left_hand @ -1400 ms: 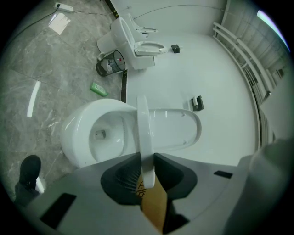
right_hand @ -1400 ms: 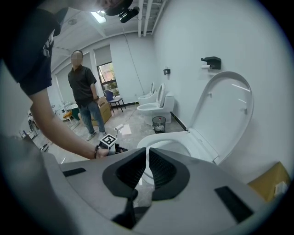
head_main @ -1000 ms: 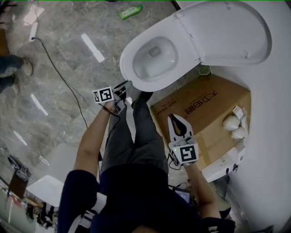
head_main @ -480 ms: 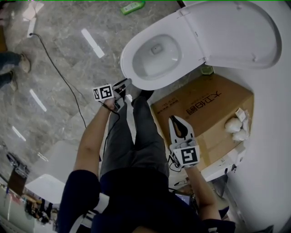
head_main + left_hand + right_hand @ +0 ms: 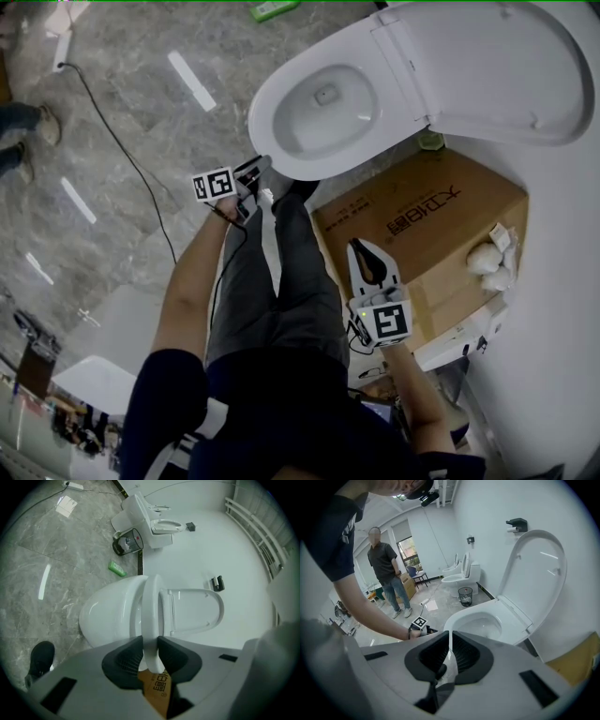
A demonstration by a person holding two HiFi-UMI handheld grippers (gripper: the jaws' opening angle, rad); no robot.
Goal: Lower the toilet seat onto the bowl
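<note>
Left gripper (image 5: 261, 172) (image 5: 150, 645) sits at the front edge of the white ceramic toilet bowl (image 5: 323, 105), its jaws pinching the front rim of the white plastic toilet seat (image 5: 270, 127) (image 5: 151, 606), one pad on each face. Seat lies down over the bowl rim, approx. level w/ it; can't tell whether a thin gap is left. White oval lid (image 5: 487, 66) stands raised behind the bowl, against the white wall. Right gripper (image 5: 368, 253) (image 5: 449, 645) hangs to the right of the bowl, well apart from it, over a brown cardboard box (image 5: 422, 258) w/ black print. Its jaws are pressed nearly together, w/ only a thin slit showing and nothing in it. Person's dark-trousered legs (image 5: 281, 281) run back from the bowl's front, btw. the two grippers. Green bottle (image 5: 274, 9) lies on the grey marble floor (image 5: 131, 84) near the bowl's left side, and a black cable (image 5: 122, 155) runs over the floor further left. In the right gripper view a second person in a dark tee (image 5: 386, 566) stands well beyond the bowl, near another white toilet (image 5: 459, 576) and a small black bin (image 5: 465, 596).
</note>
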